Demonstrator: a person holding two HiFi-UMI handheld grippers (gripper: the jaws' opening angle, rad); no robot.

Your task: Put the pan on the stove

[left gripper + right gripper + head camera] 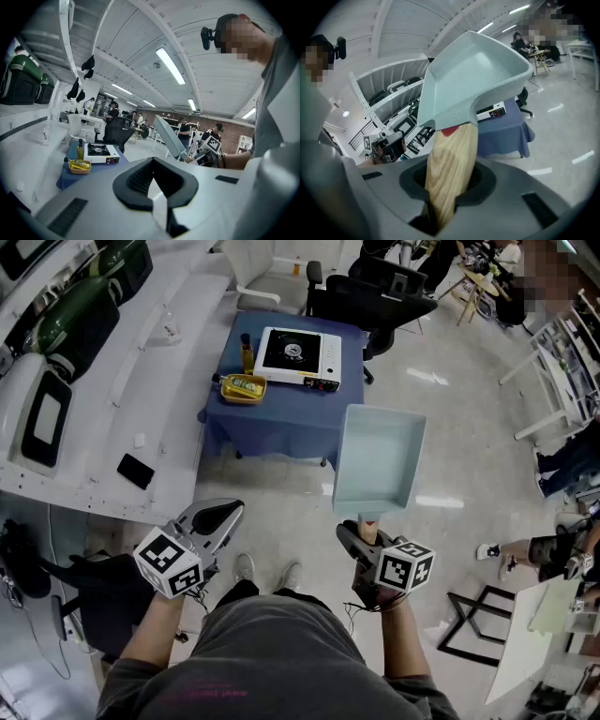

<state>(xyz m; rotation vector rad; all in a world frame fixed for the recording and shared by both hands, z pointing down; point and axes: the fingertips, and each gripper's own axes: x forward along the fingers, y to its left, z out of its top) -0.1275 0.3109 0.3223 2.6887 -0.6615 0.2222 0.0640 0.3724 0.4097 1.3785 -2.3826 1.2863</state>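
Jaws of the right gripper (pixel 359 532) are clamped on the wooden handle (pixel 449 168) of the pale blue-grey pan (pixel 380 460), which juts out ahead of them in the air, above the floor. Farther ahead, well apart, the stove (pixel 298 354) sits on a blue-clothed table (pixel 281 418). Off to the left, the left gripper (pixel 225 514) has its jaws together, empty.

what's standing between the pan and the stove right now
Nothing visible. The right gripper holds the pan by its wooden handle above open floor, short of the blue table. The stove has a bare burner; the oil bottle and yellow tin sit at its left, off the path.
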